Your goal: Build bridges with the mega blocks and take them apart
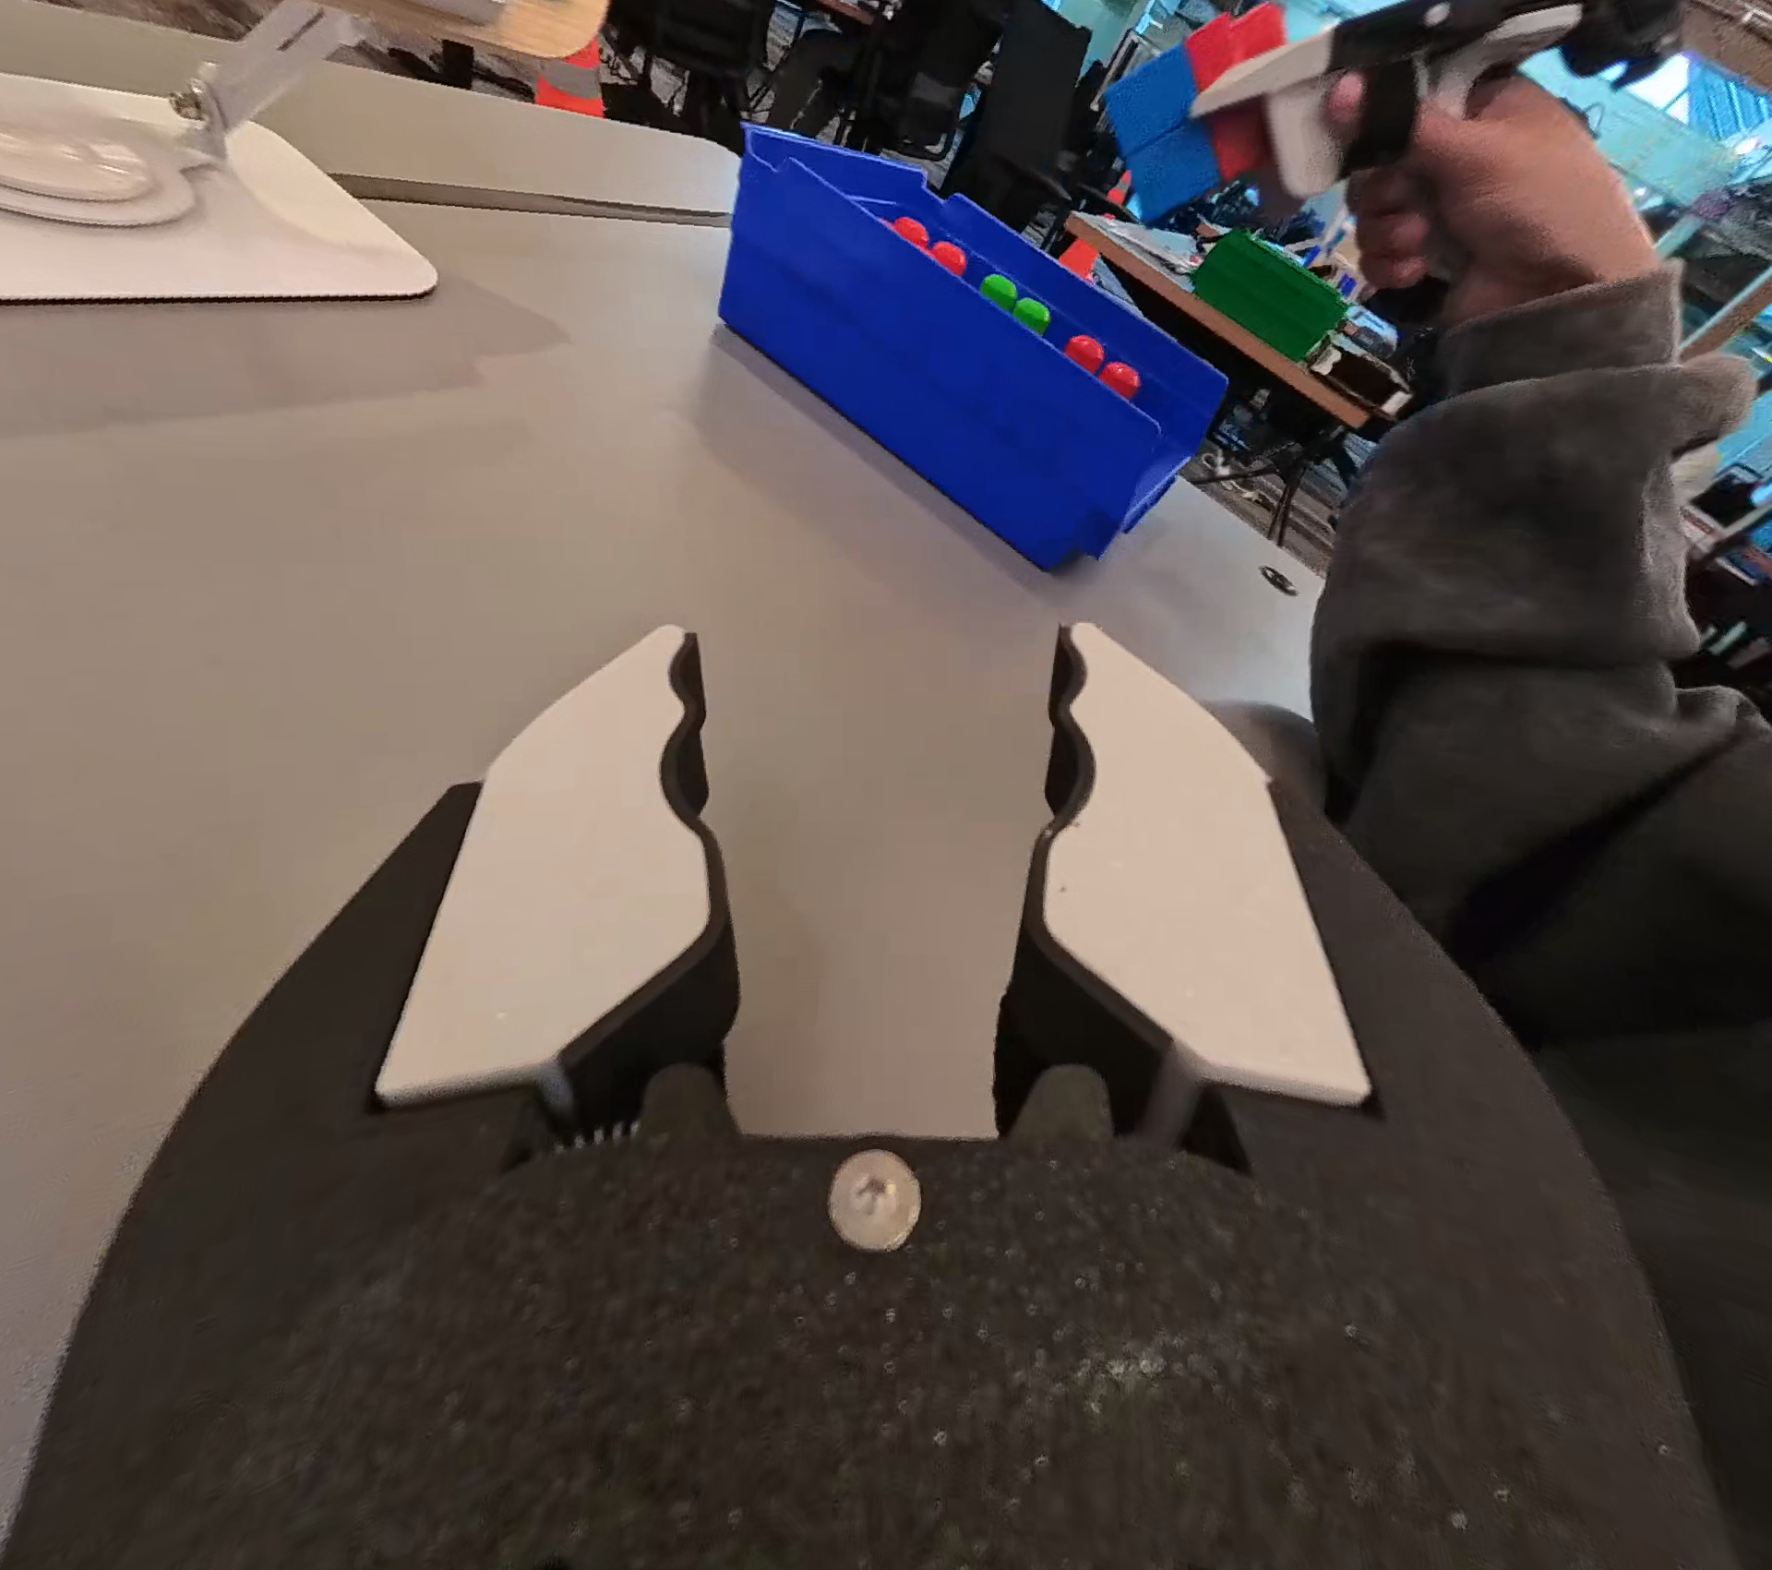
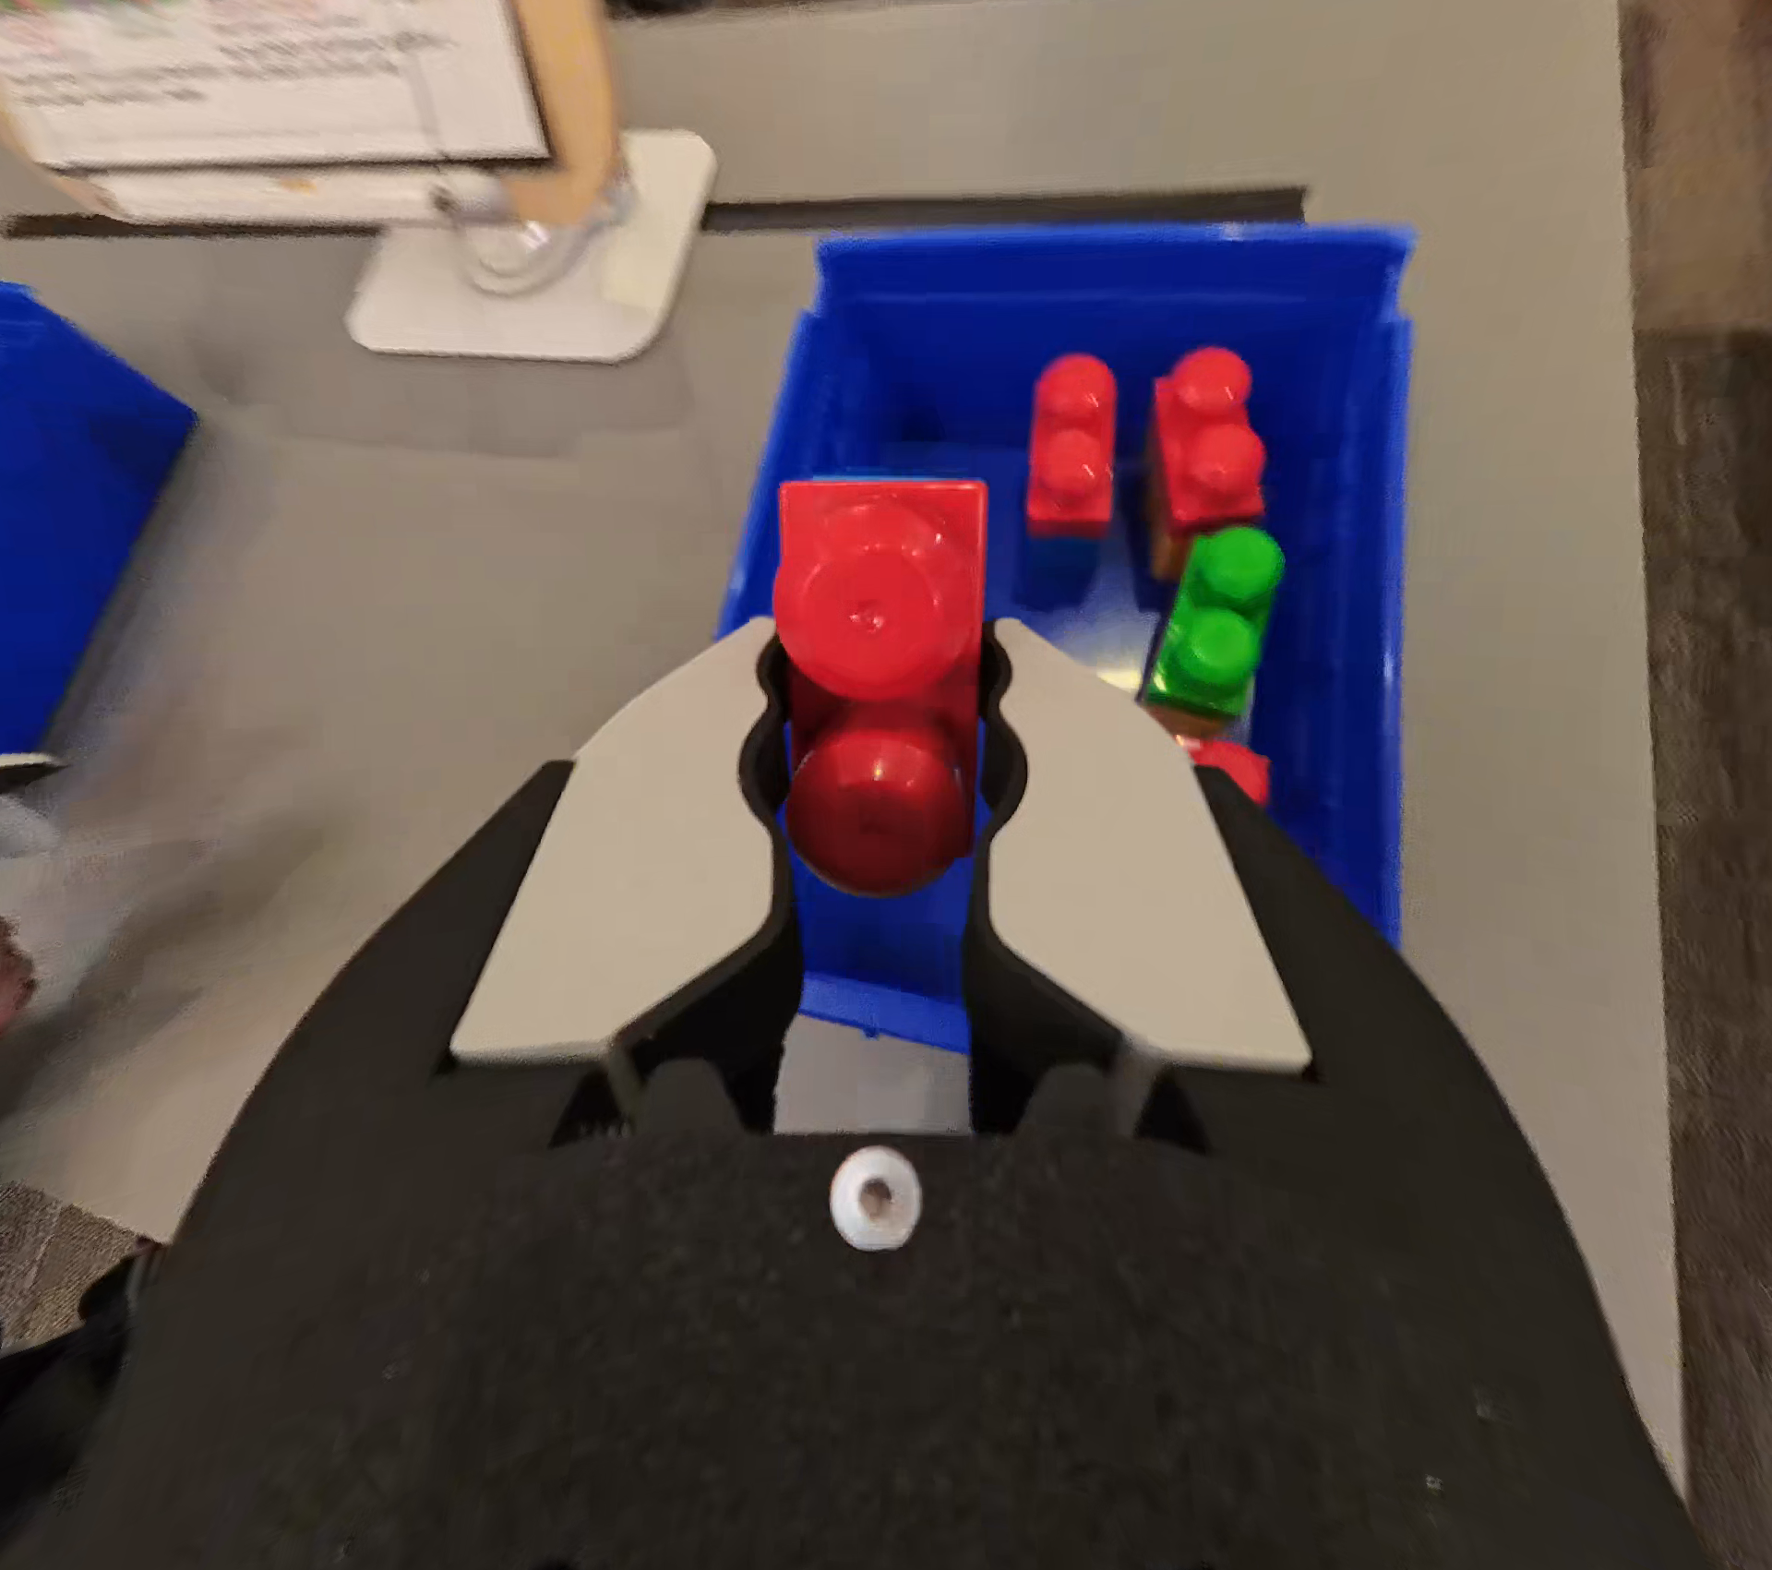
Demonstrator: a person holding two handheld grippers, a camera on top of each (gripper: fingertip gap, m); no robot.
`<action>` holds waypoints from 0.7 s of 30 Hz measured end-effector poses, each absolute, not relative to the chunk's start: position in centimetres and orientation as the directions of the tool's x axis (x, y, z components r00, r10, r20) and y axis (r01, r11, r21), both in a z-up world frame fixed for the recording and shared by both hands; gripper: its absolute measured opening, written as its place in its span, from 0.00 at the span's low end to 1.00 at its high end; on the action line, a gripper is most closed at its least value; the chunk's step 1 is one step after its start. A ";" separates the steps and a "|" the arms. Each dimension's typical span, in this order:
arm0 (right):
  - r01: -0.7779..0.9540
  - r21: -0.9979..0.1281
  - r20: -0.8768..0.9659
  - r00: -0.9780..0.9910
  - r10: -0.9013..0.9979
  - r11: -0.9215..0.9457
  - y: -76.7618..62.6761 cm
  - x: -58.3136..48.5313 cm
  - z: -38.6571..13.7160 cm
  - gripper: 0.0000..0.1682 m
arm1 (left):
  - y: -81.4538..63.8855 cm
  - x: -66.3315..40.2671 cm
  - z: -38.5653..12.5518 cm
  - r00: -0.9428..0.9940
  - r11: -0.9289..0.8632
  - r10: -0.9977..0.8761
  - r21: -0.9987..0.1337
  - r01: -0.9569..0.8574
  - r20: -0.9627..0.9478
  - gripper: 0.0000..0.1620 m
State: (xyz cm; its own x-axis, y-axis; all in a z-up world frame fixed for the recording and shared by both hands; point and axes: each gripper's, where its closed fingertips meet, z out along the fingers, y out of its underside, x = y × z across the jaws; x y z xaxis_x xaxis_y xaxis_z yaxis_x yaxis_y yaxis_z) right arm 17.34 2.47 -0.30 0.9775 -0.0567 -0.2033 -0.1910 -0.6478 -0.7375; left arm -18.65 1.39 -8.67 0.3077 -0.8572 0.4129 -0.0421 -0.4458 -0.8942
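Right hand-held gripper [image 2: 877, 742] clamped on a red block [image 2: 882, 594] with blue beneath, raised above the blue bin [image 2: 1381, 469].

Left hand-held gripper [image 1: 873, 718] wide and empty over bare grey tabletop [image 1: 384, 517]. Red blocks [image 2: 1203, 440] and a green block [image 2: 1213, 623] loose in the bin; no bridge visible. Judged either early in building or late in clearing away; cannot tell which.

The bin [image 2: 1381, 565] stands on the table [image 2: 1103, 105] near its far right corner, with four two-stud blocks [image 2: 1213, 623] inside it. The document stand [image 2: 537, 277] sits toward the far left edge, its base on the tabletop. A second bin [image 2: 77, 527] lies at the left edge.
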 end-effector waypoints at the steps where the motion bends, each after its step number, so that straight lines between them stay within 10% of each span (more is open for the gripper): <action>1: -0.200 -0.701 -0.197 0.977 -0.083 -0.684 2.4 17.8 -1.5 0.22 | 1.2 -18.7 -8.8 0.310 -0.438 -0.862 -0.898 -0.052 0.402 0.42; 21: -0.201 -0.331 0.038 0.973 -0.226 -0.922 7.6 21.4 -16.3 0.22 | -0.8 -16.9 -11.7 0.273 -0.329 -0.926 -0.912 -0.245 0.260 0.44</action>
